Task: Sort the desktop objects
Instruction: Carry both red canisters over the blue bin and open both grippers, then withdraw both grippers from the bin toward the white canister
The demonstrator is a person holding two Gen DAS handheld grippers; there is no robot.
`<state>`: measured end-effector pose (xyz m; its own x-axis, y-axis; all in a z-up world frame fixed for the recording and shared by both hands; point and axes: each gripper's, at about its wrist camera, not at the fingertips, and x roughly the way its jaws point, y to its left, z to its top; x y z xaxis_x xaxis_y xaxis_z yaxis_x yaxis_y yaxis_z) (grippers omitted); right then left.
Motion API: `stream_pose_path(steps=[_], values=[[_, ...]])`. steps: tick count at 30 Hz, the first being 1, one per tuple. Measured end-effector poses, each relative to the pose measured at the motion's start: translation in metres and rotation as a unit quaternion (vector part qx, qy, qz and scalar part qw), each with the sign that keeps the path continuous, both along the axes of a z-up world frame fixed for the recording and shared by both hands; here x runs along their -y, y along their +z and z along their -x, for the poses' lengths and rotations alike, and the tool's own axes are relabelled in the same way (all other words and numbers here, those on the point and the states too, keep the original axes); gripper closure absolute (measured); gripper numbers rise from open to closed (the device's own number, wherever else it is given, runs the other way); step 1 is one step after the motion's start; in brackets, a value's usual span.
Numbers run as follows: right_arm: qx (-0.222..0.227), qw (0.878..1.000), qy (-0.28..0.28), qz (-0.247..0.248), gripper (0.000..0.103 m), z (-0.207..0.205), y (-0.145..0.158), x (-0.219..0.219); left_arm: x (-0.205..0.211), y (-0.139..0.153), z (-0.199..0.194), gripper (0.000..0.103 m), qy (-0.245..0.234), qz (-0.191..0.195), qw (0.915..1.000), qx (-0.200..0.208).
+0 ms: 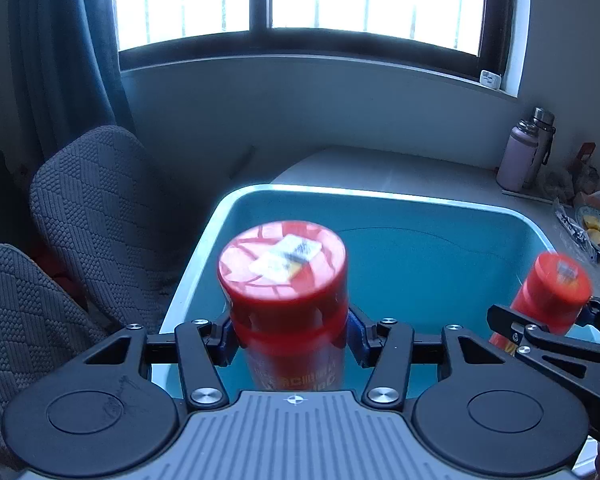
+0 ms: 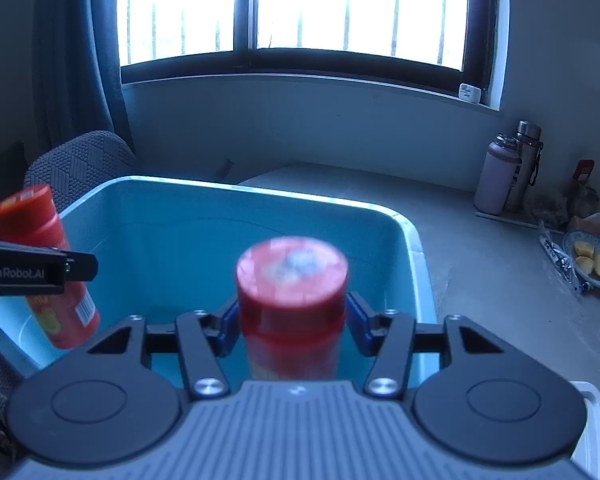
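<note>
Red canisters, both blurred: your left tongs (image 1: 293, 332) clamp one red canister (image 1: 286, 296), your right tongs (image 2: 292, 332) clamp the other canister (image 2: 292, 300), both held above the blue bin (image 2: 418, 280) on the worktop's (image 2: 480, 280) left edge

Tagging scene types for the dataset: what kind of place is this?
Probably a home room, not a lab: barred window with a dark curtain, fabric-covered chair, and water bottles plus a plate of fruit on the table.

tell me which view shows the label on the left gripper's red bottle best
The right wrist view: it catches the left gripper's red bottle from the side, with yellow print and a barcode visible. The left wrist view shows mostly that bottle's cap from above, with only blurred lettering low on the body.
</note>
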<state>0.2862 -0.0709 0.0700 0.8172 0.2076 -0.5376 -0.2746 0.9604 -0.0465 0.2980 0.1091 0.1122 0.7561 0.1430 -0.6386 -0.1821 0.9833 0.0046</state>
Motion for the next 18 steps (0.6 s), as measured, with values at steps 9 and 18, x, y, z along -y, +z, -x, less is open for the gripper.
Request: stream_pose_path(steps=[9, 18], values=[[0.019, 0.999, -0.021, -0.025, 0.020, 0.018, 0.018, 0.009, 0.002, 0.019, 0.025, 0.019, -0.004, -0.009, 0.9994, 0.033], [0.057, 0.998, -0.026, -0.026, 0.019, 0.066, 0.032, 0.015, 0.007, 0.033, 0.082, 0.019, -0.001, -0.010, 0.9977, 0.066]])
